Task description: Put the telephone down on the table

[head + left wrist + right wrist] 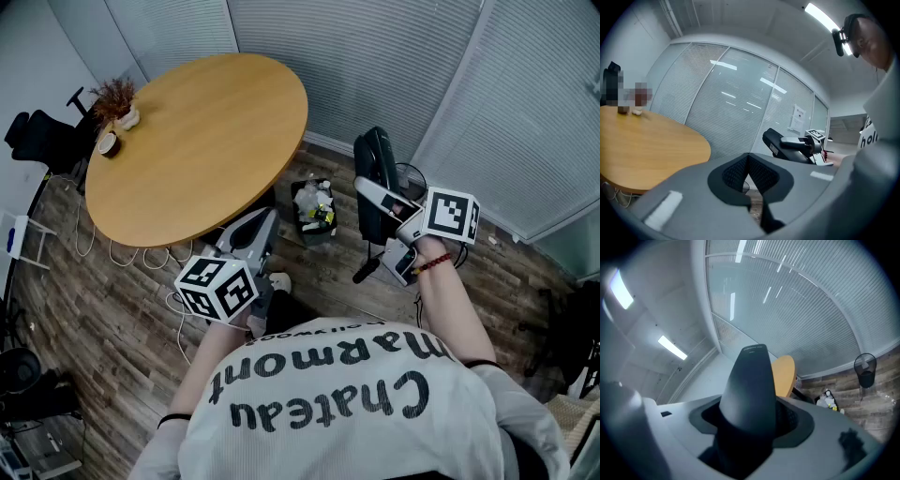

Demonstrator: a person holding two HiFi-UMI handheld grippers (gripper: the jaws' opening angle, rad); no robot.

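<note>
At right of centre in the head view, right hand-held gripper (380,223) clamped on the dark telephone (377,164), jaws spread wide around its body. In the right gripper view, the same telephone filling the gap between the jaws and rising up the middle of the frame. Telephone held in the air over the wooden floor (122,300), well apart from the round wooden worktop (197,141) at upper left, not touching it.

At lower left of centre, left hand-held gripper (255,234) with jaws drawn together, pads meeting and nothing between them, just beside the near edge of the worktop.

On the far left rim of the worktop, a small dried plant (114,98) with a little bowl (108,143) just beside it. On the floor between the two grippers, a waste bin (316,211) full of rubbish. At the upper left corner, a black chair (42,136) behind the worktop. Along the bottom of the frame, a white printed shirt (356,412).
</note>
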